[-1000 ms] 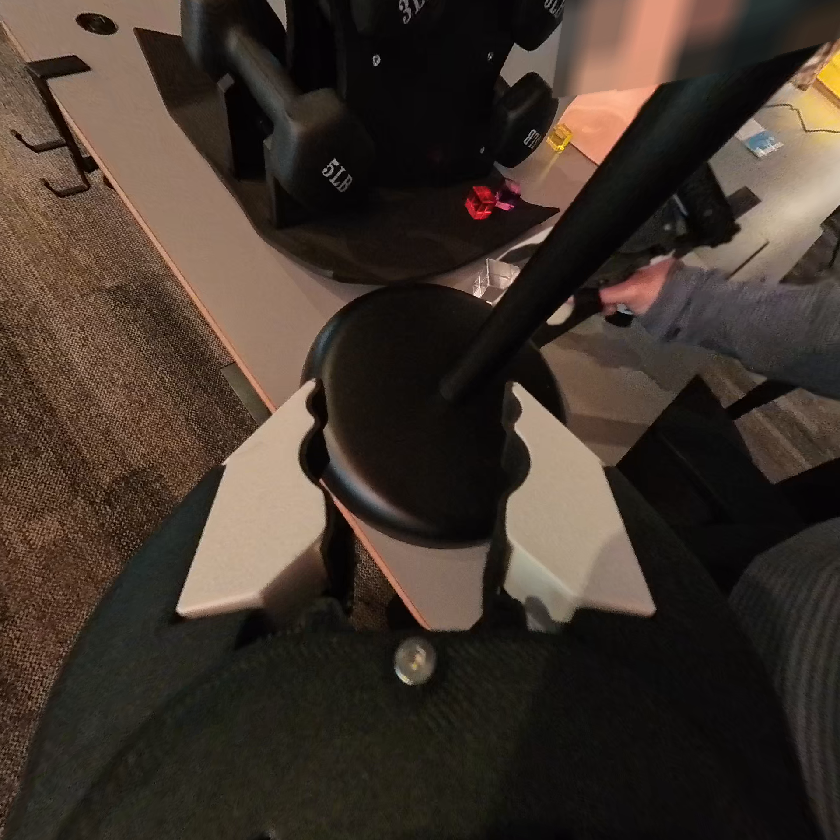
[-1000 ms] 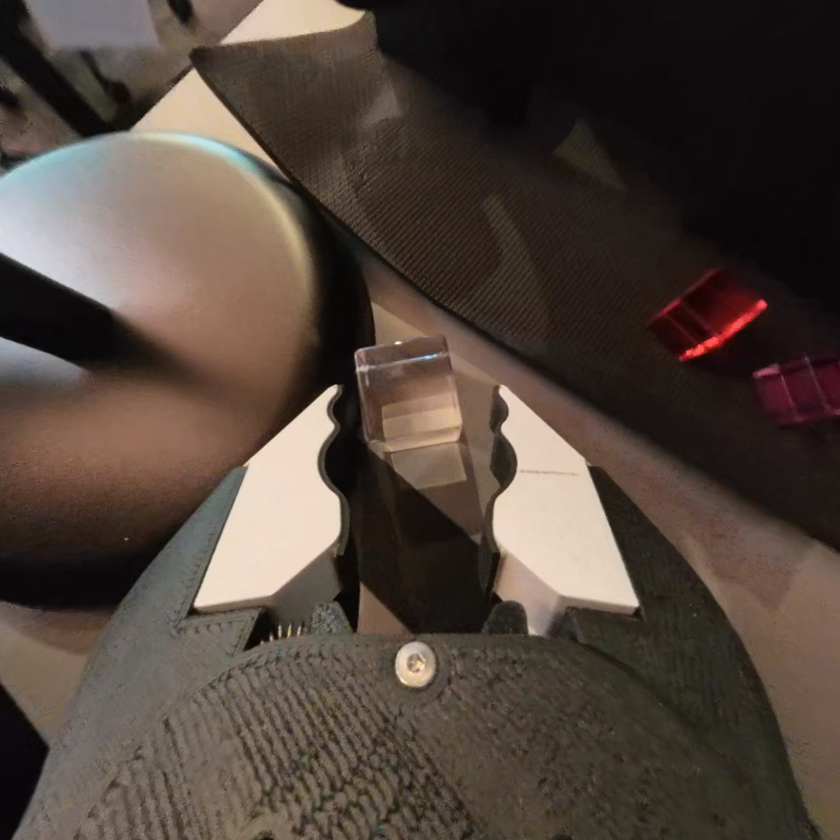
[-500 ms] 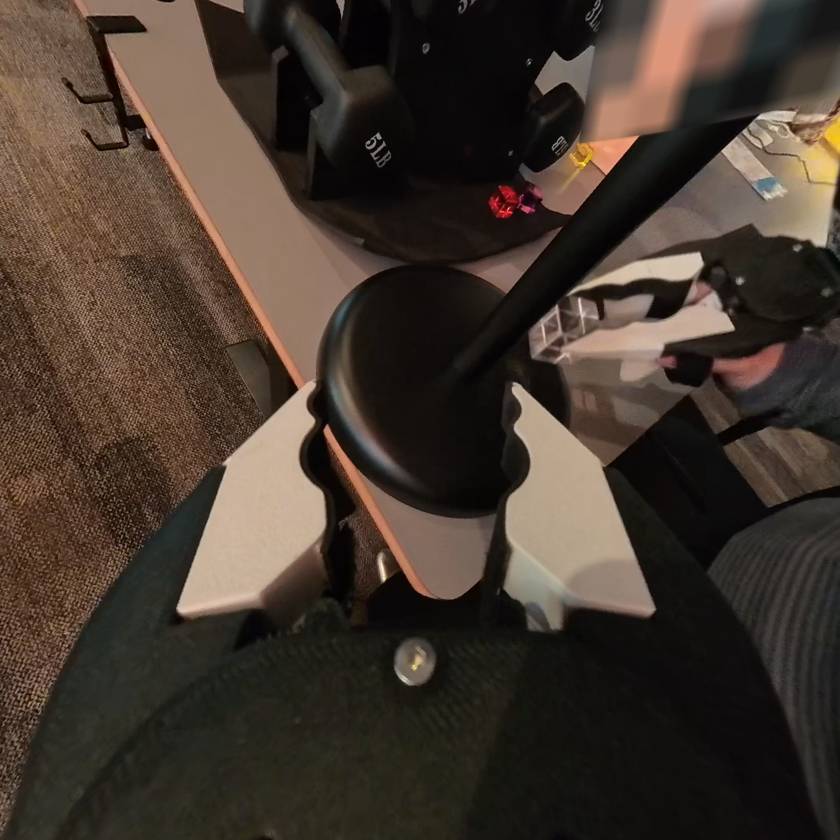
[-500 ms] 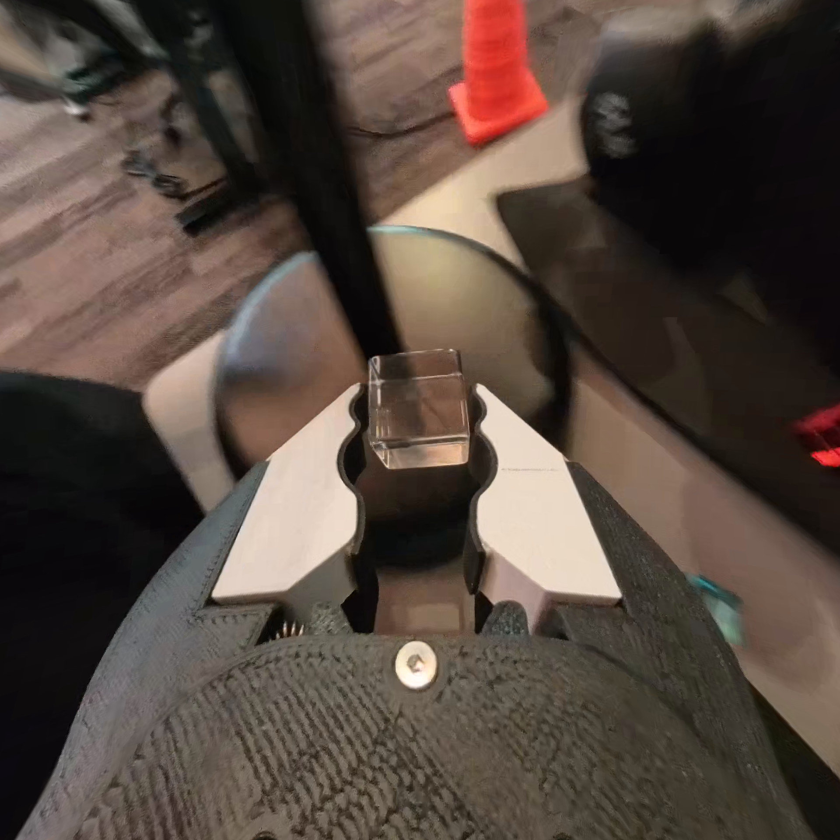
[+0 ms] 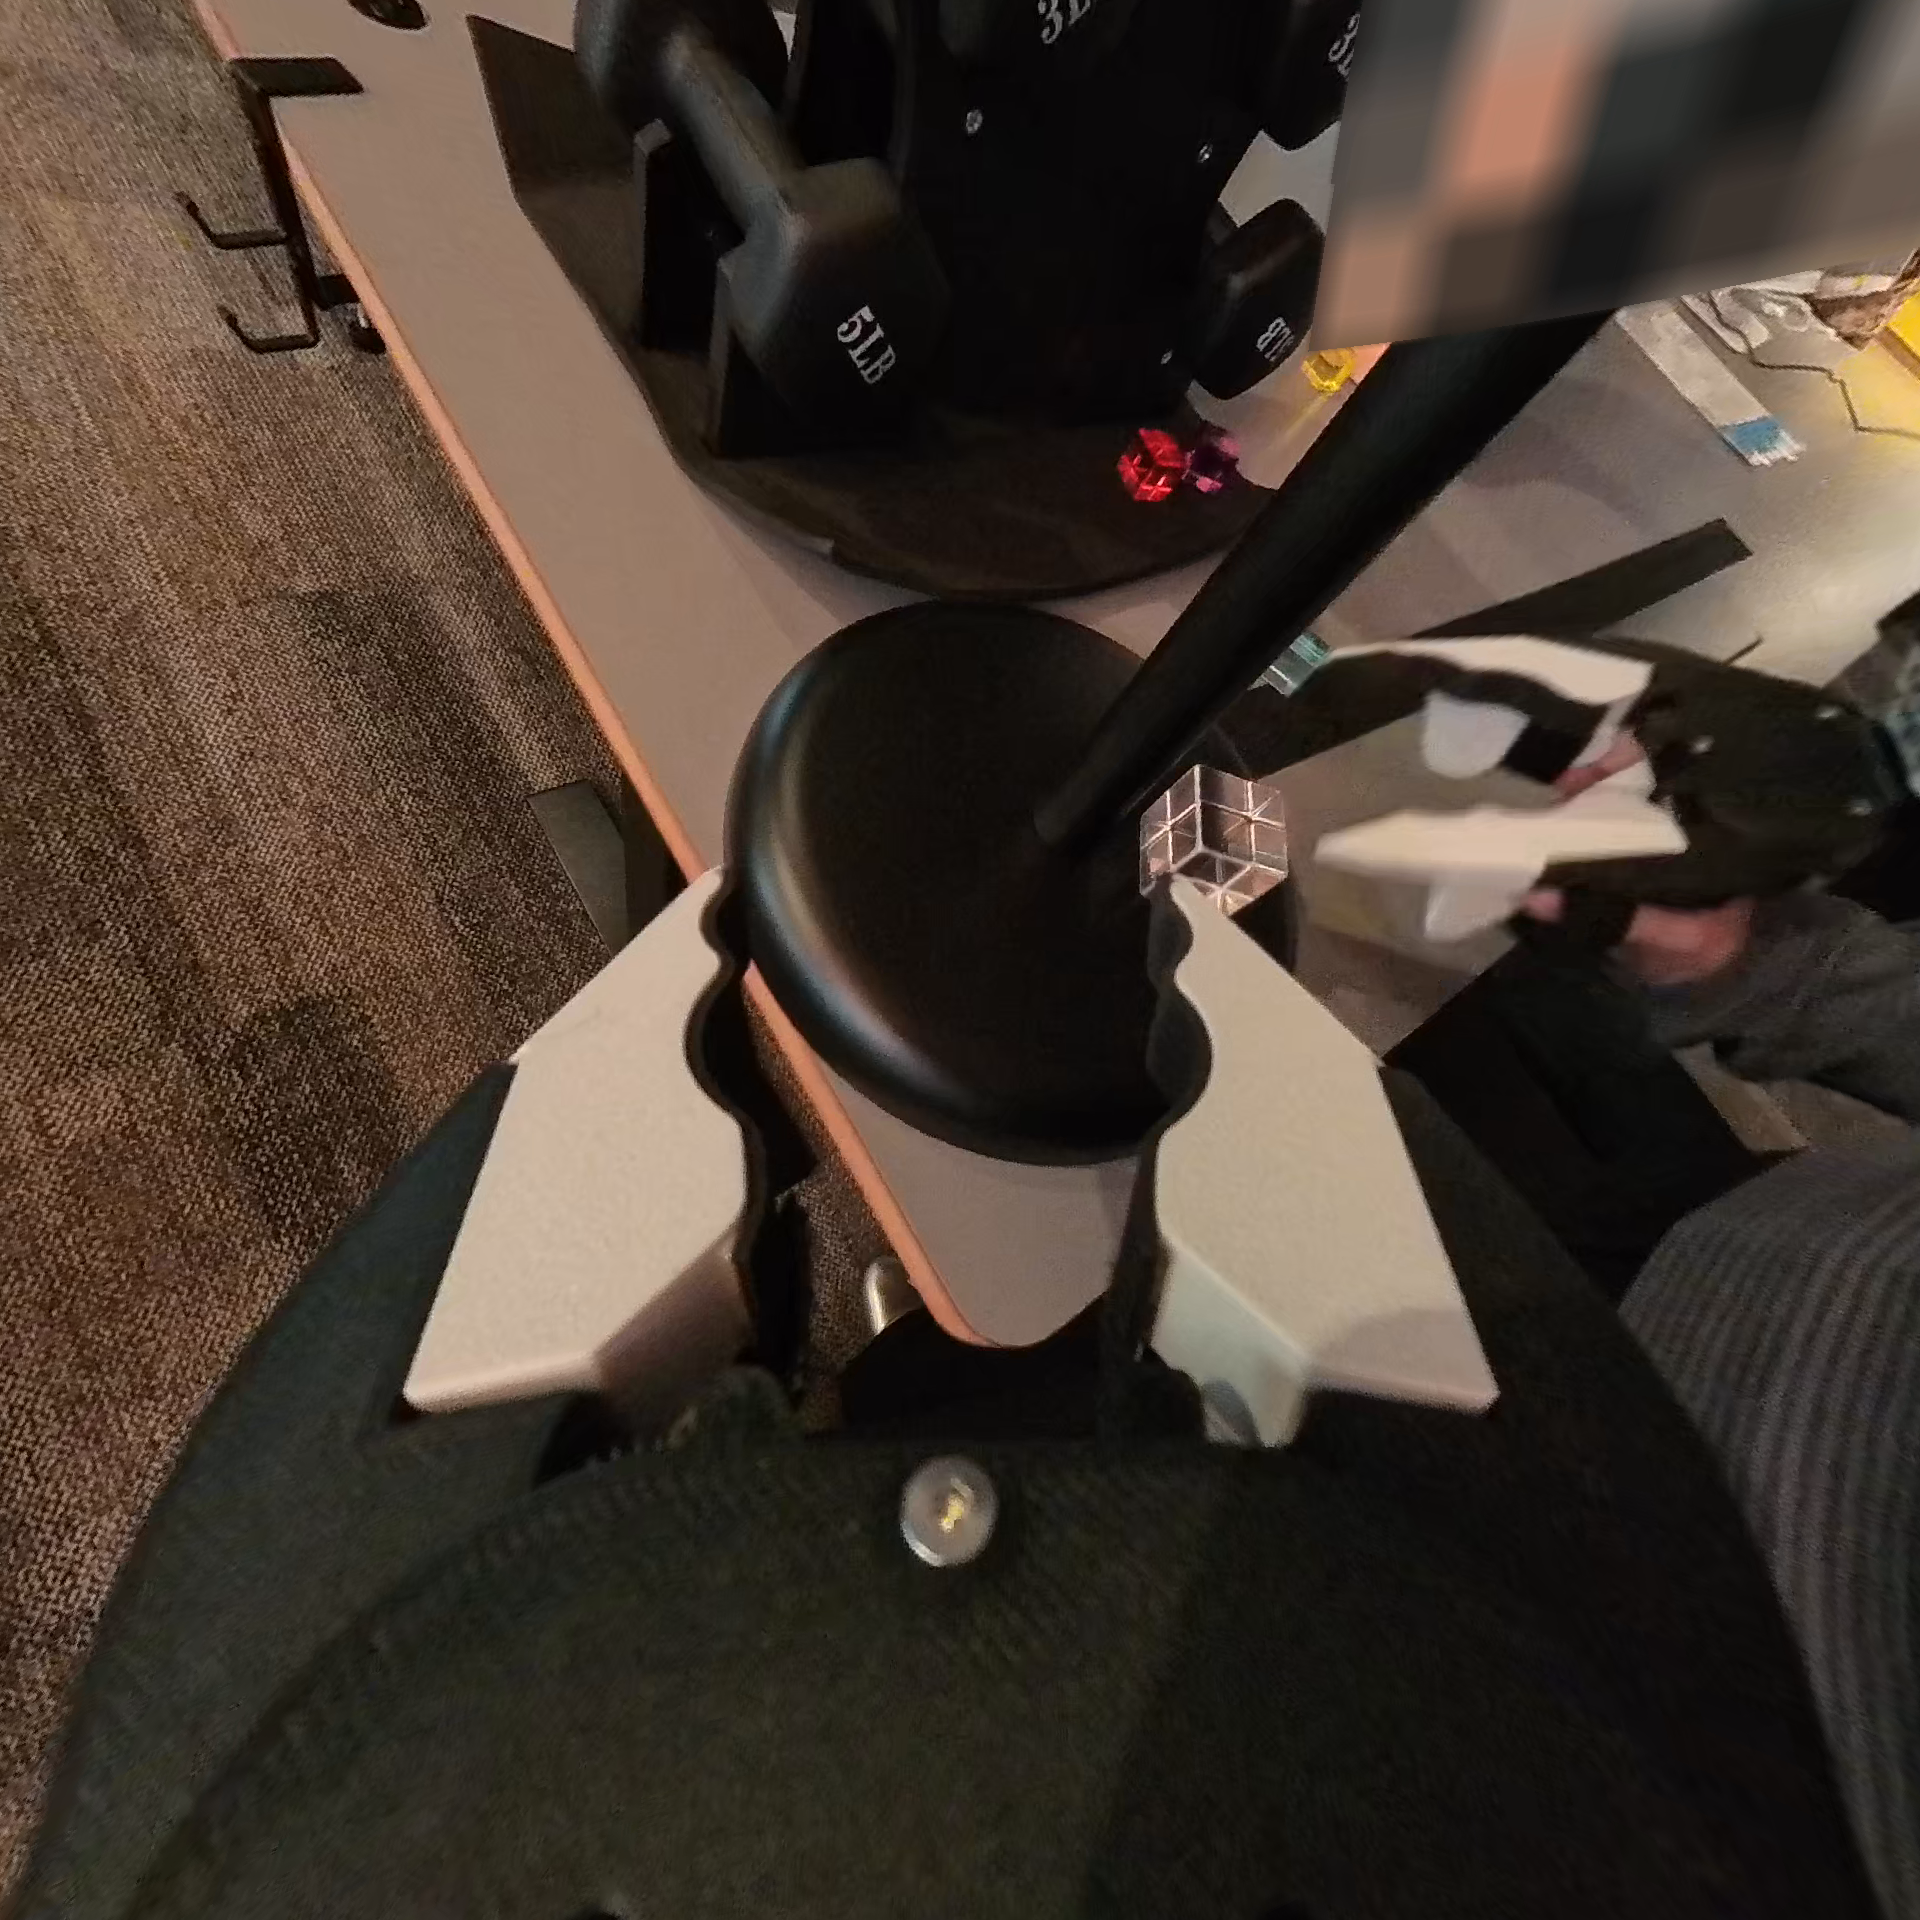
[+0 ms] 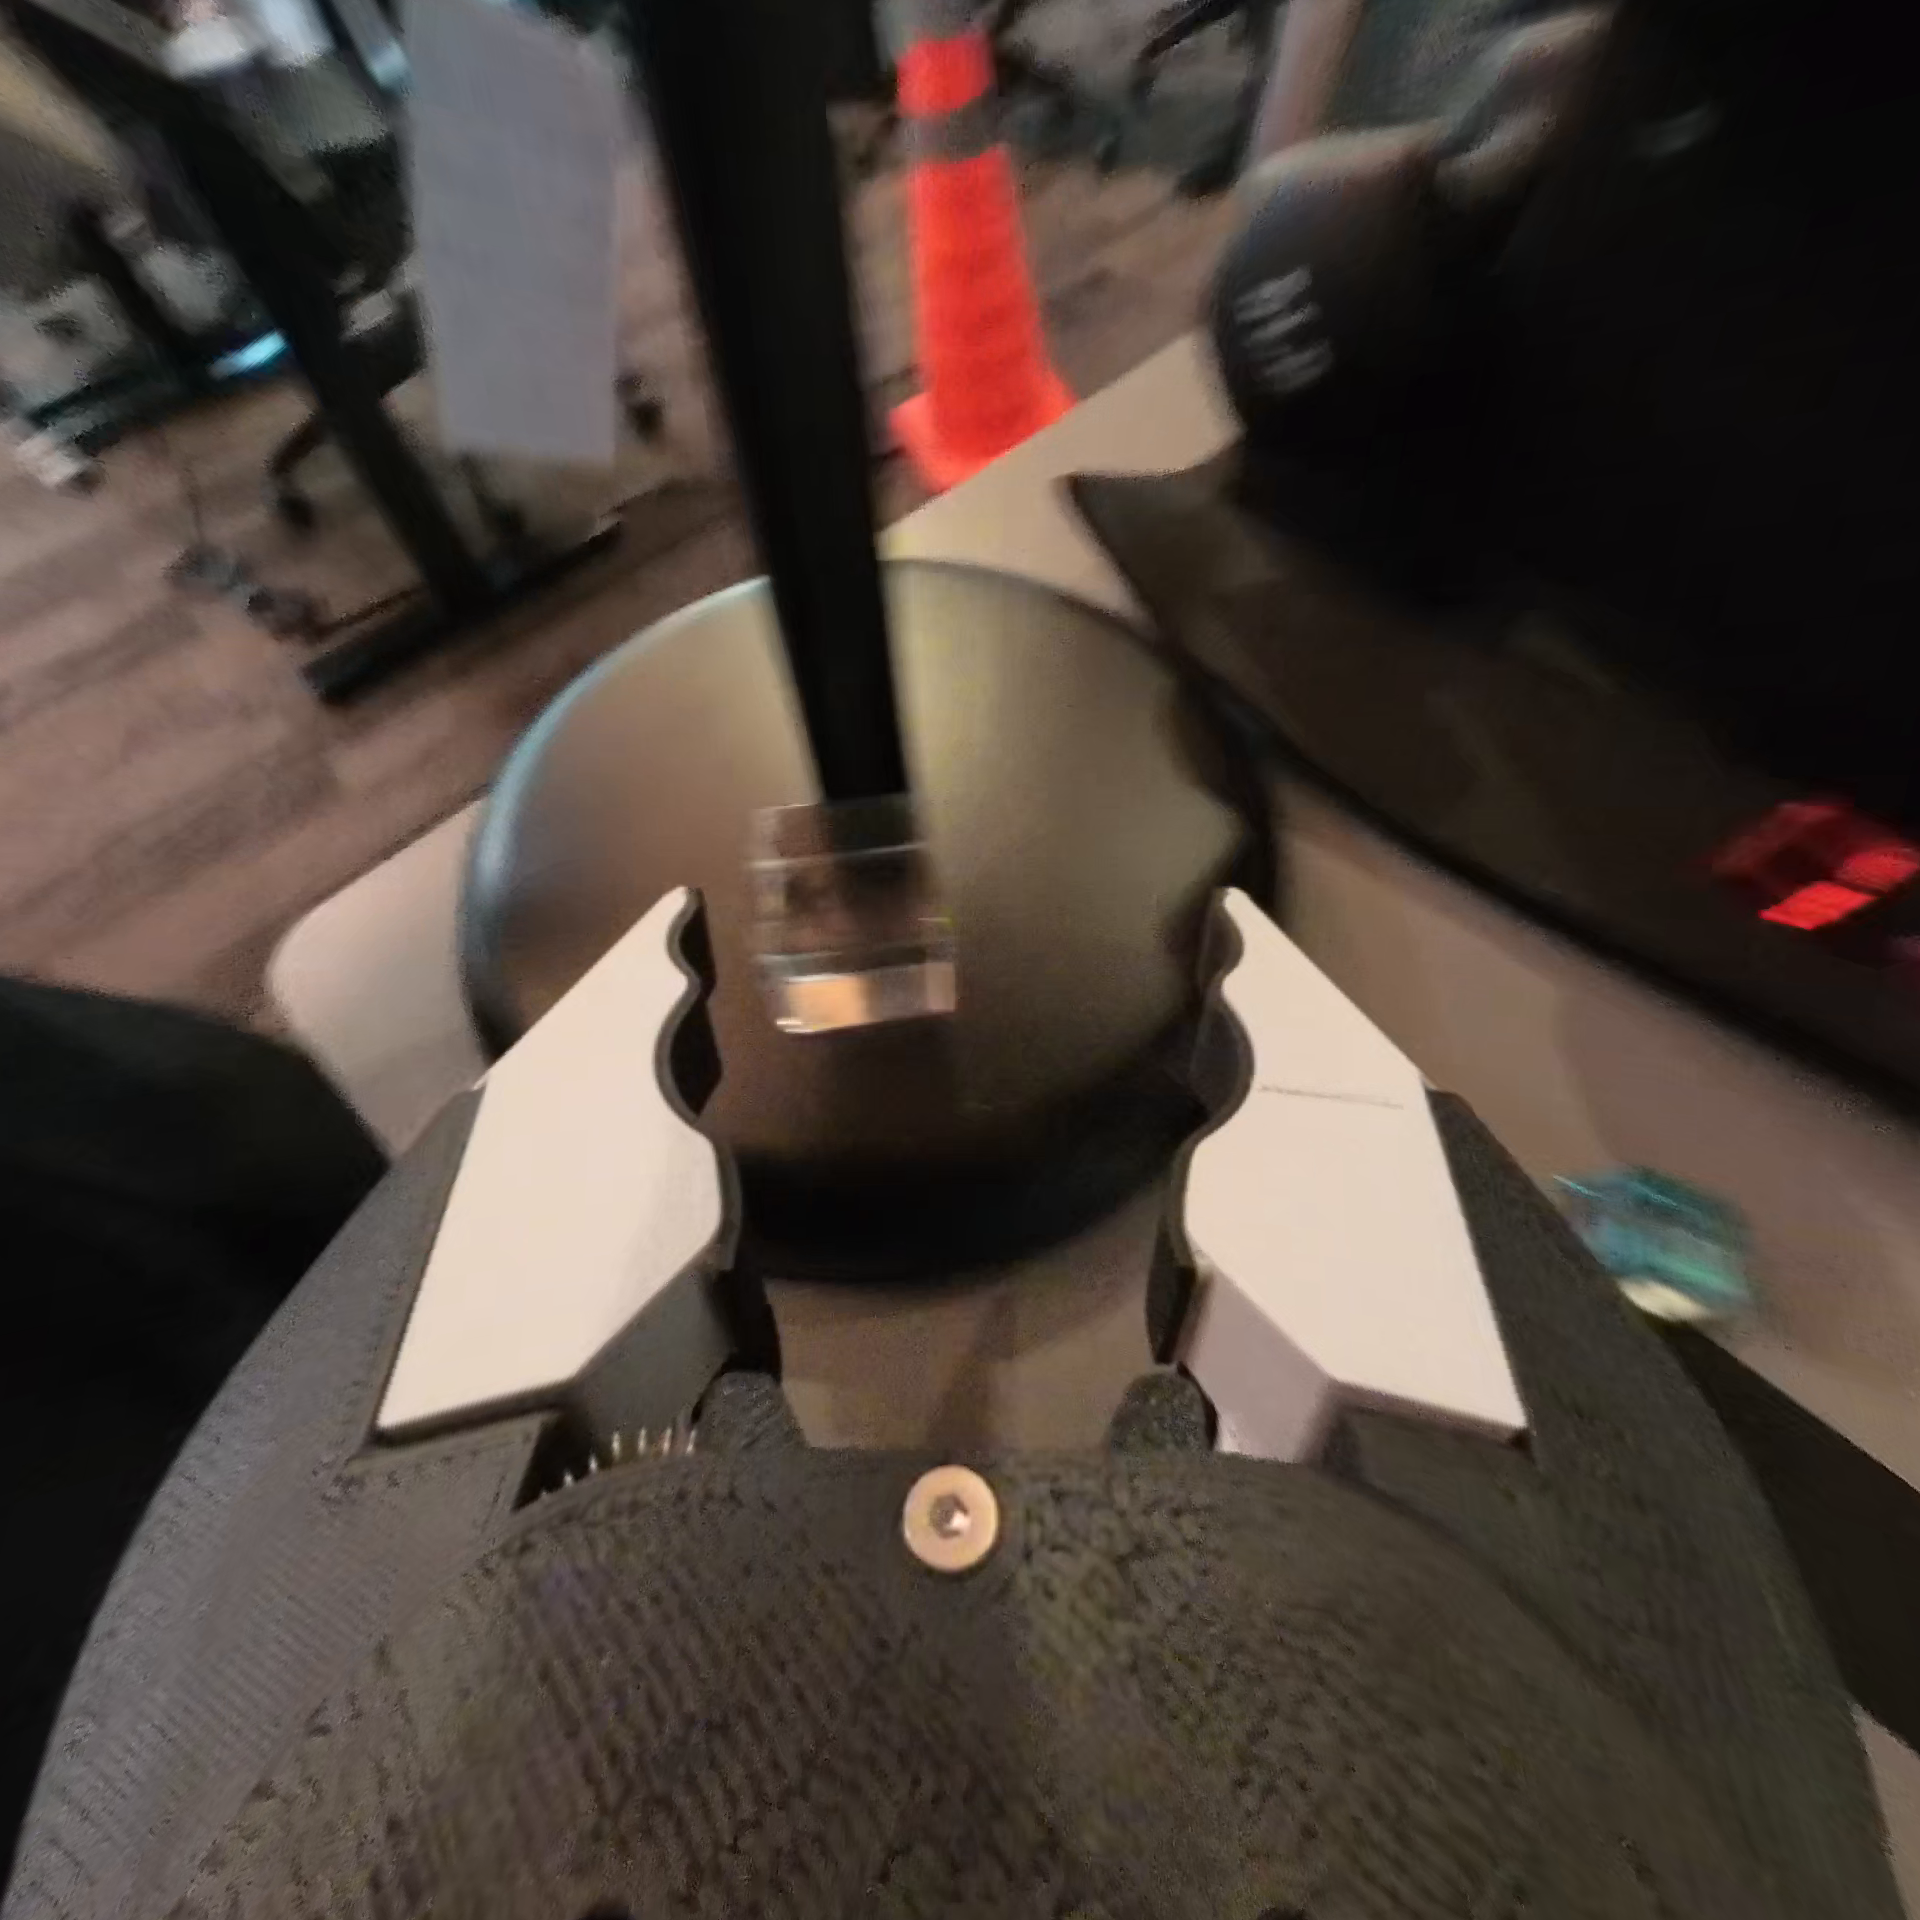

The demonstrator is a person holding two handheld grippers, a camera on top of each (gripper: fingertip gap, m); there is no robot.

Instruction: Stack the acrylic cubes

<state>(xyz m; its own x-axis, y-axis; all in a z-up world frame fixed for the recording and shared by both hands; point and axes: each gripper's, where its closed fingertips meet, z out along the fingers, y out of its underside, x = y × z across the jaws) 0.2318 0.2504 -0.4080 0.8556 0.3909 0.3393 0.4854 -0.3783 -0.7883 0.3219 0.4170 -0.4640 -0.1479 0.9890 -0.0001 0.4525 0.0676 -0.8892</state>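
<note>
A: How do the tongs stand?
B: The right gripper [image 6: 951, 914] gapes wide, its fingers clear of the clear cube [image 6: 852, 920] on the black round base [image 6: 1039, 831]. The left gripper [image 5: 940, 904] is spread above that base.
A: Which is nearer?
B: The right. The cube is motion-blurred.

Brown carpet [image 5: 260, 727], grey desk [image 5: 540, 436] (orange-edged), dim light.

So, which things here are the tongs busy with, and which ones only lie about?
Busy with: clear cube, lying free in front of the open right tongs, at the black round base beside its pole; the open left tongs are over that base.

Lying about: dumbbells, red cube, purple cube, yellow cube, teal cube, orange cone.
</note>
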